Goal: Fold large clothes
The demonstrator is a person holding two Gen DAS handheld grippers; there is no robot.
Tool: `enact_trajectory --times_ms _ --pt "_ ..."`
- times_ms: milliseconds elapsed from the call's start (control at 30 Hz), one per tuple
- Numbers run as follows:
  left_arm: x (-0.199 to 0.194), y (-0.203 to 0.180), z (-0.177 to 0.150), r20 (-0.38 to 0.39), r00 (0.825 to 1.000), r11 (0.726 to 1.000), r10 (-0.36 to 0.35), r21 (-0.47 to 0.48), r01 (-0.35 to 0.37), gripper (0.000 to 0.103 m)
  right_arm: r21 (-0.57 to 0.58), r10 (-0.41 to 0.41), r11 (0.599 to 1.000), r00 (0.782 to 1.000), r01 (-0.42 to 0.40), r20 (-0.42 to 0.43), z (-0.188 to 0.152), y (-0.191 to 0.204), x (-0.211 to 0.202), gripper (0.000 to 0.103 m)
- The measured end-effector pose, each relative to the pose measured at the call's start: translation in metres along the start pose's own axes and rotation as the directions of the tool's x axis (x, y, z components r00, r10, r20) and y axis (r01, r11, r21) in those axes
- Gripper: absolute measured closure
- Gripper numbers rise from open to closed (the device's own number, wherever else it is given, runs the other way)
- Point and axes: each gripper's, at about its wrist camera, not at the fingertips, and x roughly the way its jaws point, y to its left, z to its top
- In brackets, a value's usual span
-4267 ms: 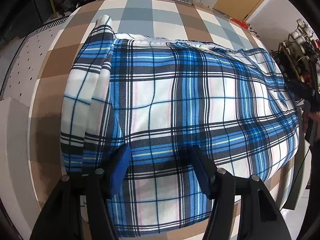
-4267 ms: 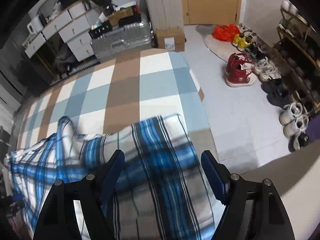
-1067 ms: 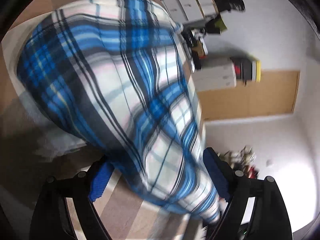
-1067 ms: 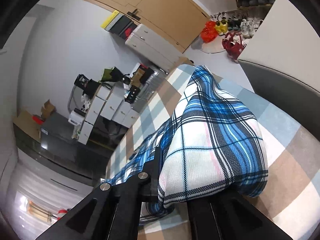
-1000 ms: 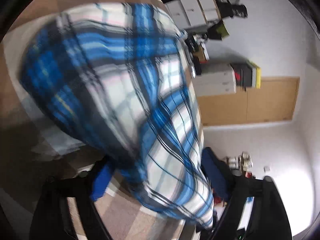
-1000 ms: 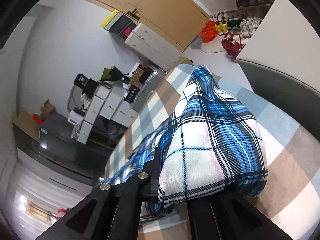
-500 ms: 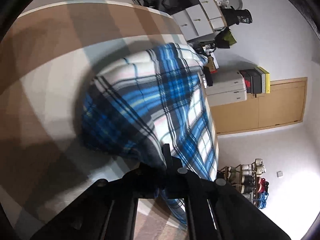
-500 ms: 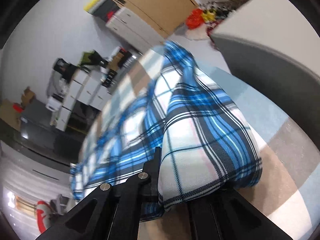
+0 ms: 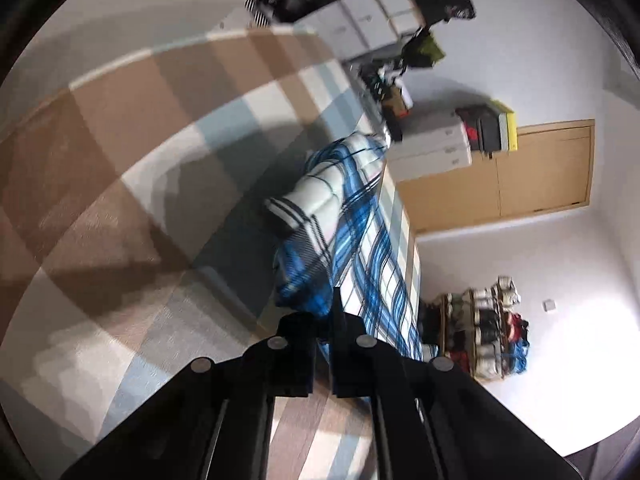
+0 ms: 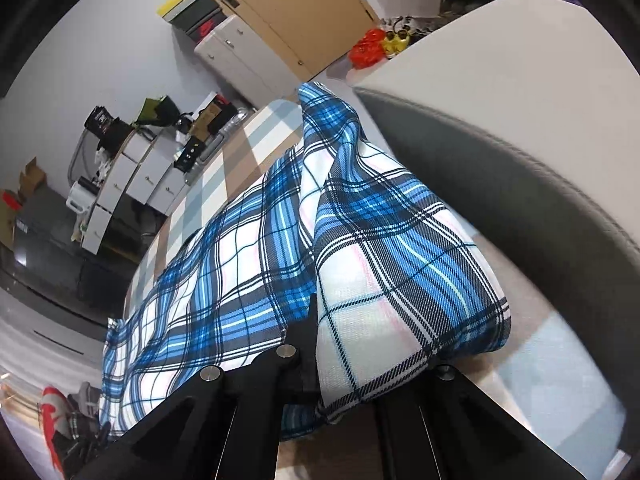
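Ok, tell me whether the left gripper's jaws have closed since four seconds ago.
Yes. The left gripper, open over the flat plaid garment before, is now clamped on its edge, lifted off the checkered cover.

surface: checkered bed cover (image 9: pixel 132 92) | on it: blue plaid garment (image 10: pixel 248 256)

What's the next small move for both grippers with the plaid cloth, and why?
Probably carry both pinched edges together across the cloth and lay them down to make the fold. The left gripper and right gripper are each shut on an edge of the plaid cloth, which is lifted and draped between them, bunched rather than flat on the checked surface.
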Motion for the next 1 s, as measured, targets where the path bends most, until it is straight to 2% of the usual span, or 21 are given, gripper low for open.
enact_trajectory --times_ms 33,100,133,167,267,333,400,433,500,600,667,800,867,933,967,1000 --pt "0.001 0.002 0.002 -0.022 0.999 1.0 0.031 0.004 -0.031 0.1 -0.002 -0.002 1.0 1.0 0.002 0.001 0.0 0.0 0.0 0.1" --pt "0.002 0.006 0.006 -0.036 0.999 1.0 0.029 0.007 -0.029 0.097 -0.007 0.0 1.0 1.0 0.0 0.002 0.002 0.001 0.001 0.1" --pt "0.002 0.008 0.007 -0.041 0.998 0.999 0.046 0.01 -0.046 0.094 -0.01 -0.002 1.0 1.0 0.002 0.002 0.002 0.001 0.002 0.1" --pt "0.002 0.009 0.009 -0.042 0.996 0.997 0.076 0.014 -0.076 0.087 -0.014 -0.006 1.0 1.0 0.006 0.004 0.002 0.002 0.002 0.1" --pt "-0.004 0.016 0.019 0.011 0.989 0.989 0.15 -0.015 -0.15 0.081 -0.02 -0.016 1.0 1.0 0.016 0.007 0.003 0.003 0.004 0.1" --pt "-0.013 0.015 0.024 0.071 0.973 0.976 0.219 -0.001 -0.22 0.066 -0.022 -0.015 1.0 1.0 0.015 0.008 0.003 0.003 0.005 0.1" --pt "-0.016 0.013 0.025 0.1 0.978 0.983 0.184 -0.003 -0.184 0.029 -0.019 -0.01 1.0 1.0 0.01 0.005 0.004 0.002 0.006 0.1" --pt "-0.013 0.013 0.024 0.085 0.983 0.986 0.164 -0.005 -0.164 0.026 -0.018 -0.008 1.0 1.0 0.009 0.004 0.004 0.003 0.005 0.1" --pt "-0.003 0.014 0.021 0.039 0.994 0.995 0.102 -0.018 -0.101 0.026 -0.017 -0.002 1.0 1.0 0.002 0.002 0.004 0.001 0.005 0.1" --pt "0.017 0.016 0.017 -0.021 0.996 0.995 0.087 -0.046 -0.088 0.025 -0.014 0.002 1.0 1.0 -0.002 -0.001 0.005 0.001 0.006 0.1" --pt "0.018 0.014 0.017 0.002 0.997 0.995 0.081 -0.054 -0.081 0.024 -0.011 0.003 1.0 1.0 -0.003 -0.001 0.004 0.0 0.006 0.1" --pt "0.031 0.015 0.022 -0.031 1.0 0.996 0.004 -0.092 -0.007 0.024 -0.005 0.009 1.0 1.0 -0.009 -0.003 0.004 -0.004 0.005 0.1" --pt "0.035 0.009 0.025 -0.043 0.999 0.998 -0.003 -0.071 0.0 0.024 -0.007 0.007 1.0 1.0 -0.007 -0.003 0.004 -0.005 0.005 0.1" --pt "0.036 0.001 0.027 -0.013 1.0 1.0 0.013 -0.025 -0.013 0.025 -0.015 0.003 1.0 1.0 -0.003 -0.001 0.004 -0.005 0.006 0.1" --pt "0.036 -0.004 0.027 0.026 0.999 0.999 0.046 0.006 -0.046 0.031 -0.02 0.0 1.0 1.0 0.0 -0.001 0.003 -0.005 0.006 0.1" --pt "0.036 -0.007 0.026 0.044 0.995 0.995 0.086 0.037 -0.088 0.048 -0.029 -0.006 1.0 1.0 0.006 0.001 0.002 -0.004 0.006 0.1"
